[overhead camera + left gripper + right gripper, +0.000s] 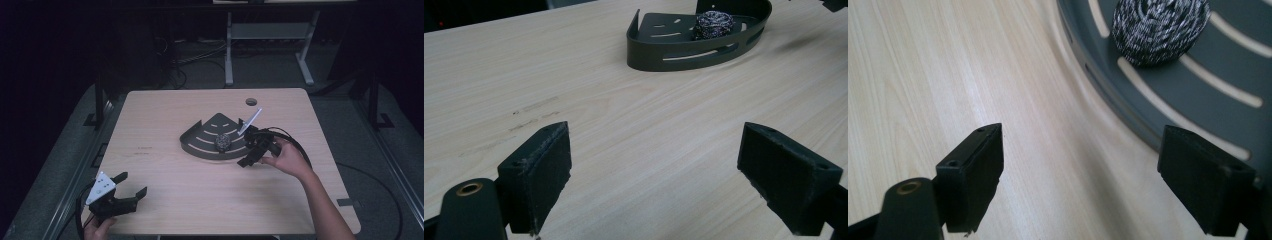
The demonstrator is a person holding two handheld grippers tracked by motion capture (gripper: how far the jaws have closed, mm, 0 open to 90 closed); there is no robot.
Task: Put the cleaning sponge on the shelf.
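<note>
Wooden table [165,165], scourer [222,141] in corner tray [200,142]

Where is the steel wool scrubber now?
In the high view, the steel wool scrubber lies inside the dark corner tray near the table's centre, just left of the right gripper.

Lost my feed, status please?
Left gripper open, idle near table edge. Right gripper open beside tray. Steel scourer sits in tray. Nothing in the way.
</note>
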